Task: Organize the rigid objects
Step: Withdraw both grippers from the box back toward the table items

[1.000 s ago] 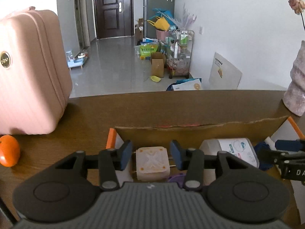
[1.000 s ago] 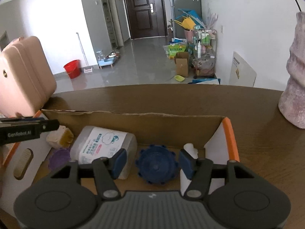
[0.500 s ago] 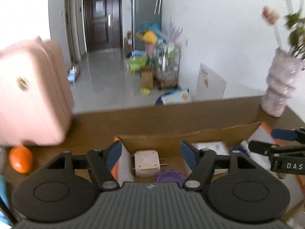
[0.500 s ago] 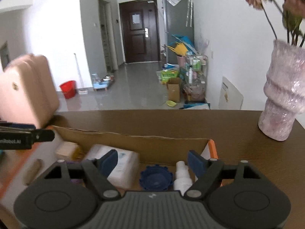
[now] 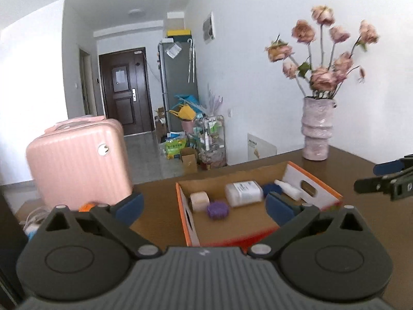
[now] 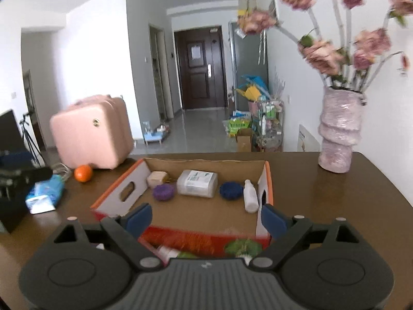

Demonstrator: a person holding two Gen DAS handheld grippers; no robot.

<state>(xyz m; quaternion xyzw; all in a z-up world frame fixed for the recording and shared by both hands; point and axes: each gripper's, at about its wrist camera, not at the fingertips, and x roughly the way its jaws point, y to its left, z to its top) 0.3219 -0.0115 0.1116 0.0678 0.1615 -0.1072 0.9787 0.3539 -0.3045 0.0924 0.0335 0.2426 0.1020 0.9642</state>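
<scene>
While the left gripper point(image 5: 204, 202) hangs above the near edge of the cardboard box point(image 5: 313, 178), its blue-padded jaws are spread wide with nothing between them. In the left wrist view the box sits on the brown table point(image 5: 160, 222), and five things lie along its far wall: a cream block point(image 5: 199, 199) at the left, a purple disc point(image 5: 218, 209) just in front of it, a white rectangular container point(image 5: 244, 190) in the middle, a blue disc point(image 5: 271, 188) beside that, and a white bottle point(image 5: 287, 188) lying against the right wall. A pink suitcase point(image 5: 77, 165) stands on the table to the left of the box, and a vase of pink flowers point(image 5: 317, 133) stands beyond its right corner. The right gripper point(image 5: 382, 178) shows at the right edge, but this view does not show how its jaws stand.

In the right wrist view the right gripper point(image 6: 204, 215) is likewise spread wide and empty, above the box's near wall. The same five things lie toward the back of the box point(image 6: 124, 188): cream block point(image 6: 156, 178), purple disc point(image 6: 163, 191), white container point(image 6: 197, 183), blue disc point(image 6: 231, 190), and white bottle point(image 6: 250, 195) by the right wall. An orange point(image 6: 83, 173) rests beside the suitcase point(image 6: 90, 134), and a blue packet point(image 6: 46, 193) lies near the left edge.
</scene>
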